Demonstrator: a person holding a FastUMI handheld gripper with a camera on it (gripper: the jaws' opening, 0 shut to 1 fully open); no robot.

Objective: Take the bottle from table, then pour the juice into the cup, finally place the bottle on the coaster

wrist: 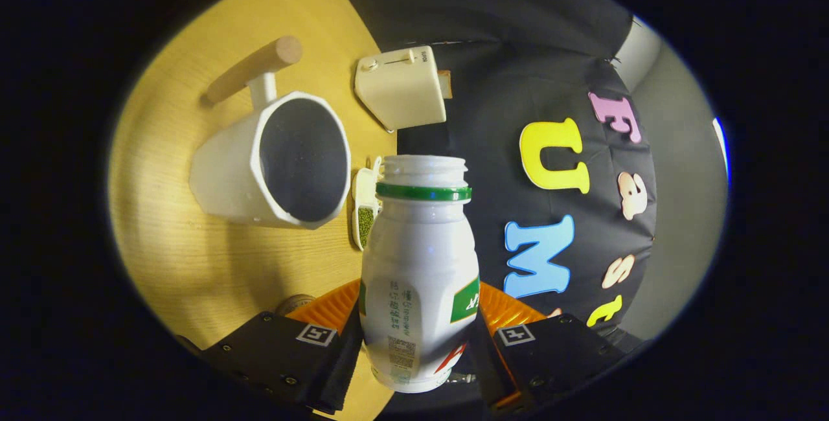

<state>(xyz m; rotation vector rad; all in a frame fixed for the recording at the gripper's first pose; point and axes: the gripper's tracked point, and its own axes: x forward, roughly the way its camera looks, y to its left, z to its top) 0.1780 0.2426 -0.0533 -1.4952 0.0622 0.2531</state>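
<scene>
A white plastic bottle [418, 278] with a green neck ring and an open mouth sits between my fingers, and my gripper [418, 337] is shut on its lower body. The view is tilted, so the bottle leans over the wooden table [168, 259]. Just beyond and to the left of the bottle's mouth stands a white cup [275, 159] with a dark inside and a wooden stick handle [254, 68]. The bottle's mouth is beside the cup's rim, apart from it. I cannot see any liquid flowing.
A cream-coloured box [401, 87] with a dial stands past the cup near the table's far edge. A small white scoop holding green beans [364, 210] lies between cup and bottle. A round brownish object [295, 304] peeks out by my left finger.
</scene>
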